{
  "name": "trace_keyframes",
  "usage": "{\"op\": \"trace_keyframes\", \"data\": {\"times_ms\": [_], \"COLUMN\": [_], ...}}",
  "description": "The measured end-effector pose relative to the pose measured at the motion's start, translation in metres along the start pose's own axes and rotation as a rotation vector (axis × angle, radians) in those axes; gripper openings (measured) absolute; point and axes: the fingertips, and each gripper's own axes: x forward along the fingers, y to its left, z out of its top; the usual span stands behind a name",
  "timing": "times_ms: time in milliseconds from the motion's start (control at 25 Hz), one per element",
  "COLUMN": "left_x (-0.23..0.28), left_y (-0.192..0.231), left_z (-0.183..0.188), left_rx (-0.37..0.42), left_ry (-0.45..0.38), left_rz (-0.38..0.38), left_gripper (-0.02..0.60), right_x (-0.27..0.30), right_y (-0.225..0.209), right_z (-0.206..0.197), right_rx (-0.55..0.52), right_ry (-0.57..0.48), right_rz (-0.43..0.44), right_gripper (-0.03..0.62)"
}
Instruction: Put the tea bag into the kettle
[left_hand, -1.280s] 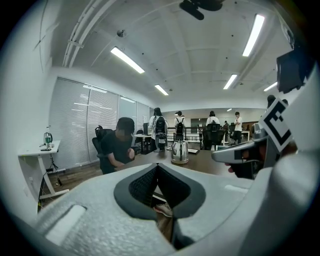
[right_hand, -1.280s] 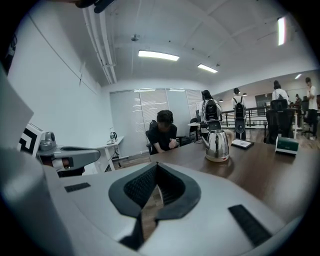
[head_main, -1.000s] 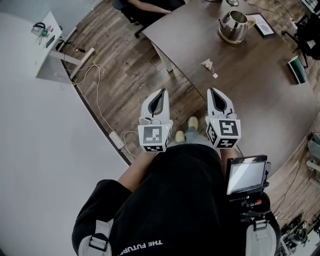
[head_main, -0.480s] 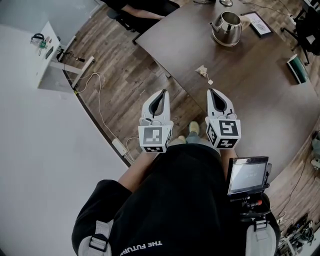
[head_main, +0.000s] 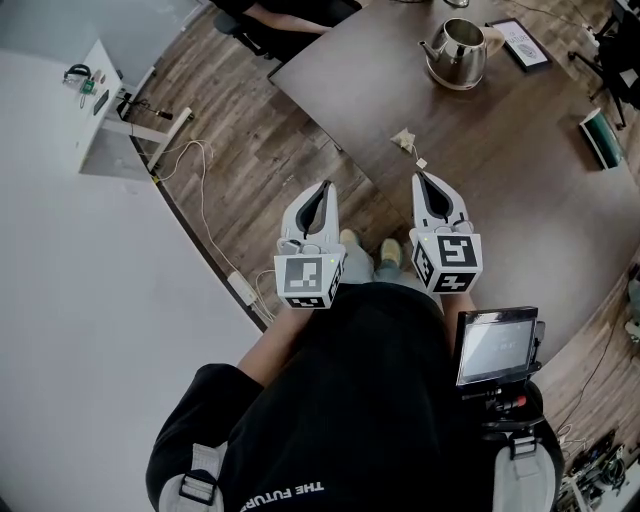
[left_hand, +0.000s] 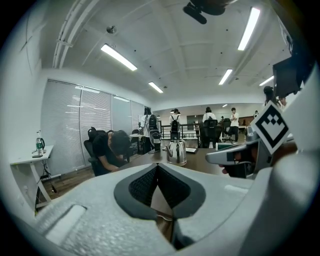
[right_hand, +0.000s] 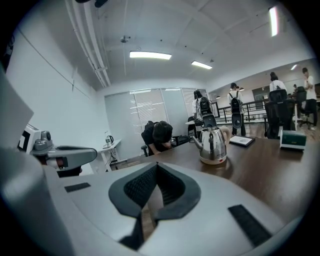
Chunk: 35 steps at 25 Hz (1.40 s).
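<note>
- Black cloth sits nearest: the person's shirt (head_main: 330, 400) carries white print, upside down in the head view. Only "THE FUTUR" can be read, as the rest is cut off.
- Each cube (head_main: 303, 282) shows black square markers and no words.
- The left gripper (head_main: 322, 188) hangs over the wooden floor (head_main: 250, 150) and the right gripper (head_main: 420, 180) at the near edge of the worktop (head_main: 500, 170). The left fingers (left_hand: 142, 186) and the right fingers (right_hand: 140, 190) are each pressed together at the tips, with nothing between them.
- The tea bag (head_main: 404, 139) lies on the worktop just ahead of the right gripper. Its string and small tag trail towards the edge.
- The steel kettle (head_main: 455, 50) stands farther back, well apart from the bag, and no brand on it is legible.
- The bag looks light and flat, so barely parted fingers could shove it along the wood. They could also nip only the string and leave the bag swinging.
- Whether the kettle's lid is off I cannot tell; a shut lid would block the drop.
</note>
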Motion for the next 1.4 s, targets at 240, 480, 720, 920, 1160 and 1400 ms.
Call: {"op": "trace_keyframes", "data": {"times_ms": [240,480,720,920,1160,1400], "left_x": [0.008,0.025,0.053,0.079,0.113,0.137], "left_y": [0.004,0.016,0.025,0.053,0.072,0.091], "left_z": [0.002,-0.001,0.012,0.012,0.015,0.02], "left_rx": [0.006,0.008,0.009,-0.001,-0.009,-0.011], "left_ry": [0.007,0.023,0.018,0.006,0.003,0.001], "left_rz": [-0.018,-0.056,-0.109,-0.151,-0.217,-0.266], "left_gripper": [0.005,0.005,0.005,0.005,0.005,0.005], "right_x": [0.011,0.026,0.041,0.066,0.091,0.11], "right_y": [0.001,-0.002,-0.011,-0.007,-0.012,-0.012], "right_z": [0.0,0.0,0.009,0.011,0.017,0.022], "right_rx": [0.021,0.034,0.038,0.022,0.015,0.017], "right_ry": [0.005,0.017,0.033,0.046,0.066,0.083], "right_rz": [-0.001,-0.04,-0.087,-0.134,-0.201,-0.255], "right_gripper": [0.006,0.006,0.006,0.006,0.006,0.006]}}
